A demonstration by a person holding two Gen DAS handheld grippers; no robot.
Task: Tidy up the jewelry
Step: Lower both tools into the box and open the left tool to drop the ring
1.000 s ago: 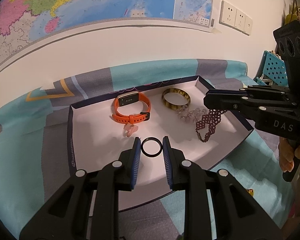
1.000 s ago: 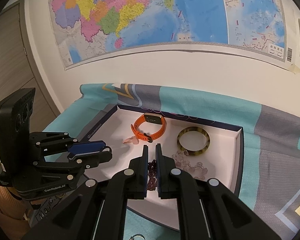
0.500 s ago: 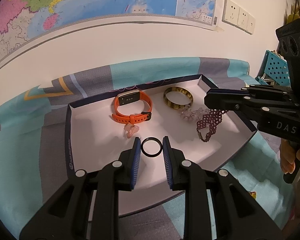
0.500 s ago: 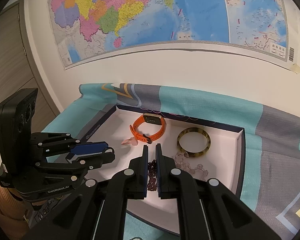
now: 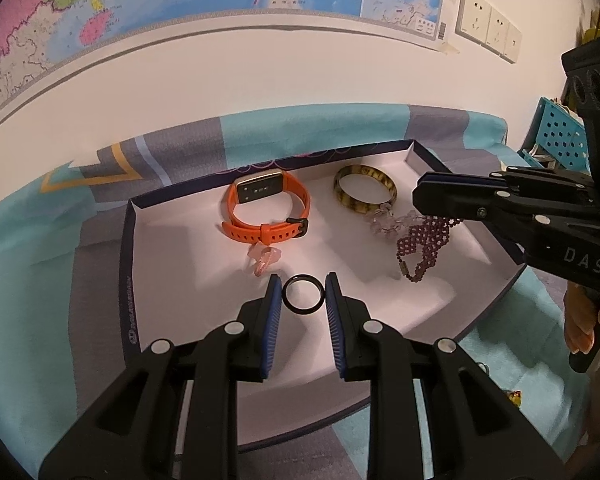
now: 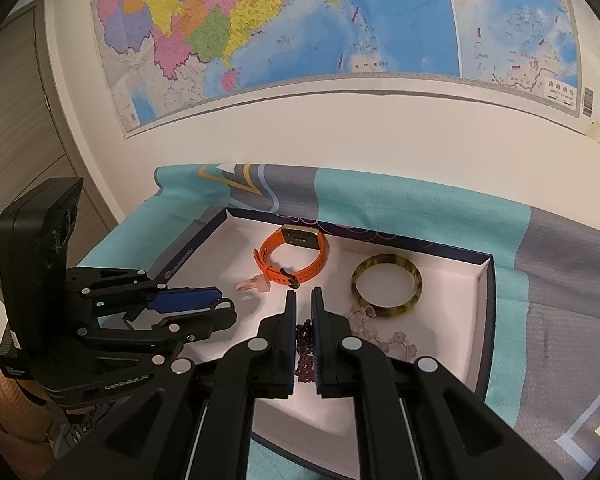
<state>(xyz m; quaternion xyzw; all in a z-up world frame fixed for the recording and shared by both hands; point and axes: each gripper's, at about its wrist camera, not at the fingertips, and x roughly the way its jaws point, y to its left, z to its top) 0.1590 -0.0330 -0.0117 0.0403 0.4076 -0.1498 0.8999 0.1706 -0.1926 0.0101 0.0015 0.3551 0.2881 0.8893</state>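
- The left gripper (image 5: 303,282) grips a black ring (image 5: 303,294) edge-on between its blue pads, at the centre of the left wrist view. Compared with a second ago the pinch is the same and the ring sits the same between the tips.
- The right gripper (image 6: 304,296) is clenched on a purple bead bracelet (image 5: 424,236). The strand hangs from its tips at the right of the left wrist view, its lower end down by the tray floor. This too is unchanged.
- Only the framing has shifted slightly, so I judge this a pause: both pieces are in hand and neither is set down yet.
- Both grippers angle downward over the white tray (image 5: 126,264). The left one comes in from the lower edge of its view. The right one reaches in from the right, with the person's hand (image 5: 584,320) on its handle at the lower right.
- Beyond the ring, toward the top of the tray, lie a small pink piece (image 5: 264,258), an orange watch band (image 5: 268,208), an amber bangle (image 5: 364,194) and a pale pink bead bracelet (image 5: 388,224).
- The tray rests on a teal and grey cloth (image 5: 32,280).
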